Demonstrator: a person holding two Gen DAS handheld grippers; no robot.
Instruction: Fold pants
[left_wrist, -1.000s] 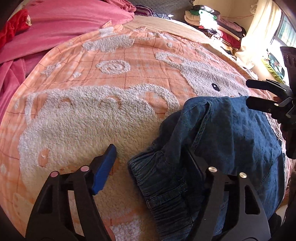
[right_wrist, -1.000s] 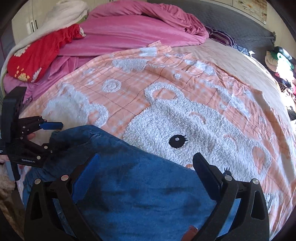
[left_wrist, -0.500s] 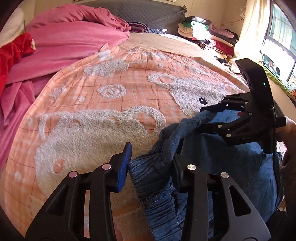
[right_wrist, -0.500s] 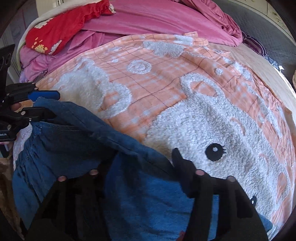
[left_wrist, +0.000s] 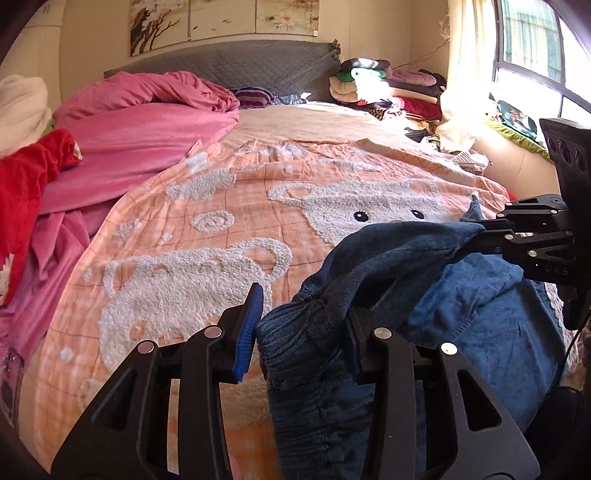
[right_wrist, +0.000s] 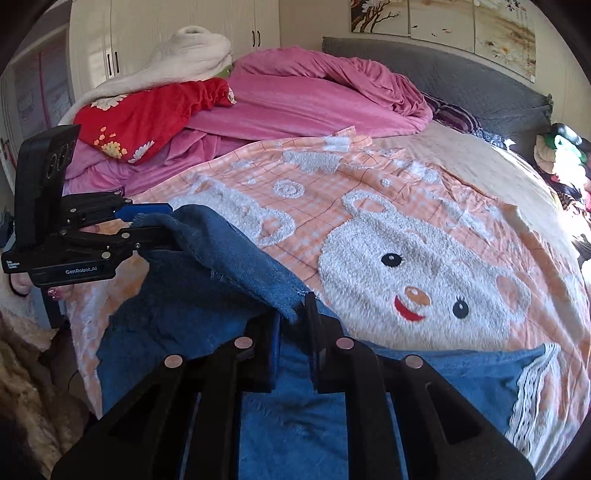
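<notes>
- Left wrist view is showing the left gripper (left_wrist: 301, 332) with its jaws part-way apart, the gathered waistband end of the pants (left_wrist: 461, 314) bunched between them; the blue pad on one finger is standing just clear of the denim, so whether the cloth is truly pinched I cannot tell.
- Right gripper (right_wrist: 291, 332) is showing its jaws drawn almost together on the raised hem edge of the denim, which is sitting right at the fingertips, so it is reading as a firm hold.
- Pants are lying at the near edge of the orange bear blanket (left_wrist: 221, 236), most of the cloth draped flat over the bed edge and one edge lifted off it.
- That lifted edge is running as a taut ridge from one gripper to the other, so the long axis of the held fold is lying across the bed's near side, gripper to gripper, with the open blanket beyond it.
- Both grippers are sitting on the near side of the cloth, and the loose body of the denim is hanging below and between them.
- Judging from this, the coming move is turning on carrying the ridge forward, away from the person, over the blanket, keeping both ends level.
- Neither hand is looking closer to the landing spot; the risk is seeming to be the left end slipping out if its jaws are not truly closed.
- Pink quilt (right_wrist: 314, 99) and red cloth (right_wrist: 147, 114) are lying well apart, toward the headboard.
</notes>
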